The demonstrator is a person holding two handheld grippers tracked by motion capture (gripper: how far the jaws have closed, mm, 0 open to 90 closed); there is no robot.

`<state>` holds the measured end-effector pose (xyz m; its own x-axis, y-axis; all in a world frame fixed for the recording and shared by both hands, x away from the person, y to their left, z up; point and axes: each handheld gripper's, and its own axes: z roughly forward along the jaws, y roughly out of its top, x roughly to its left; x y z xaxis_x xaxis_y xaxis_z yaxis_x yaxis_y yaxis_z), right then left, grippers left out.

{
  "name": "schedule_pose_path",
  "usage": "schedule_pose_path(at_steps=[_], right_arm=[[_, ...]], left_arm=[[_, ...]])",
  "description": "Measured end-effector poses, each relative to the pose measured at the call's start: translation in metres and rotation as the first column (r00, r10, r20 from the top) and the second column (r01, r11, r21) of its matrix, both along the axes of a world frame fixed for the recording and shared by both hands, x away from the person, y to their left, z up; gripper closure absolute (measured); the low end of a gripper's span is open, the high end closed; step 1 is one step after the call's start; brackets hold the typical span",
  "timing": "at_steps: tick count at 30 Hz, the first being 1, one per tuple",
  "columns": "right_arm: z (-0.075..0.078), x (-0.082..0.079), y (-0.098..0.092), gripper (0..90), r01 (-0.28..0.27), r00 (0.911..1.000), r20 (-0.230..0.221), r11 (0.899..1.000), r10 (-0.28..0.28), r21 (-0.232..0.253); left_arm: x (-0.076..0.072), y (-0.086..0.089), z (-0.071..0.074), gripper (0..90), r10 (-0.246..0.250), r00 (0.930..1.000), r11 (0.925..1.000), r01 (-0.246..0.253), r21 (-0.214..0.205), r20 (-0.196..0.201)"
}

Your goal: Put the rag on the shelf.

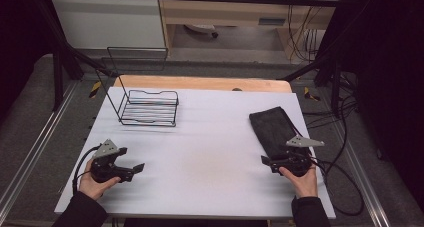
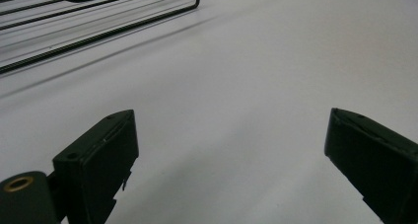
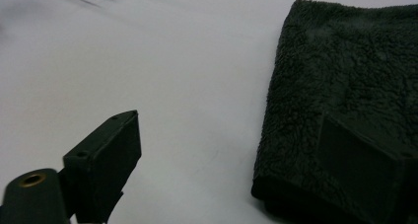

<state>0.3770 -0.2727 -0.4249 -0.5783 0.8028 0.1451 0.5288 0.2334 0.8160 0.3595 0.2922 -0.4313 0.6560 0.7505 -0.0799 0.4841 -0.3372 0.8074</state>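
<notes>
At the far left of the white surface (image 1: 210, 152) stands a black wire rack (image 1: 149, 107), its tall back frame leaning up and away and its low basket part resting on the sheet. In the left tool view the rack's (image 2: 88, 17) bottom wires run across the upper left corner, well apart from the jaws.

Near the left edge, a hand (image 1: 92, 184) holds the left tool (image 1: 135, 170) low over the surface, pointing right toward the middle. Its jaws stand wide apart, released, with nothing but bare surface (image 2: 236, 110) between them. A grey three-cornered plate sits on top of it and a cable loops off its near left side.

The middle of the surface is bare white.

At the right lies a dark folded towel (image 1: 277, 129), long side running from far to near, flat on the surface close to the right edge. The right tool (image 1: 266, 162) sits at the towel's near end, held by the other hand (image 1: 302, 179) and pointing left. Its jaws are parted, released: in the right tool view one jaw hangs over bare surface (image 3: 187, 86) and the other lies over the fleecy towel (image 3: 345, 71), near its folded corner. Whether that jaw touches the cloth I cannot tell
</notes>
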Motion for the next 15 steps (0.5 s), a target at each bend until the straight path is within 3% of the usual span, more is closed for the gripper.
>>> schedule_pose_path(at_steps=[7, 15], right_arm=[[0.002, 0.015, 0.005, 24.9, 0.003, 1.0000, -0.006, 0.999, -0.003, -0.044], [-0.012, 0.032, 0.006, 40.4, 0.026, 0.9989, -0.034, 0.989, -0.031, -0.145]], left_arm=[[0.000, 0.000, 0.000, 6.1, 0.003, 1.0000, 1.0000, -0.003, -0.003, 0.000], [0.000, 0.000, 0.000, 6.5, 0.002, 1.0000, 1.0000, -0.002, 0.001, -0.001]])
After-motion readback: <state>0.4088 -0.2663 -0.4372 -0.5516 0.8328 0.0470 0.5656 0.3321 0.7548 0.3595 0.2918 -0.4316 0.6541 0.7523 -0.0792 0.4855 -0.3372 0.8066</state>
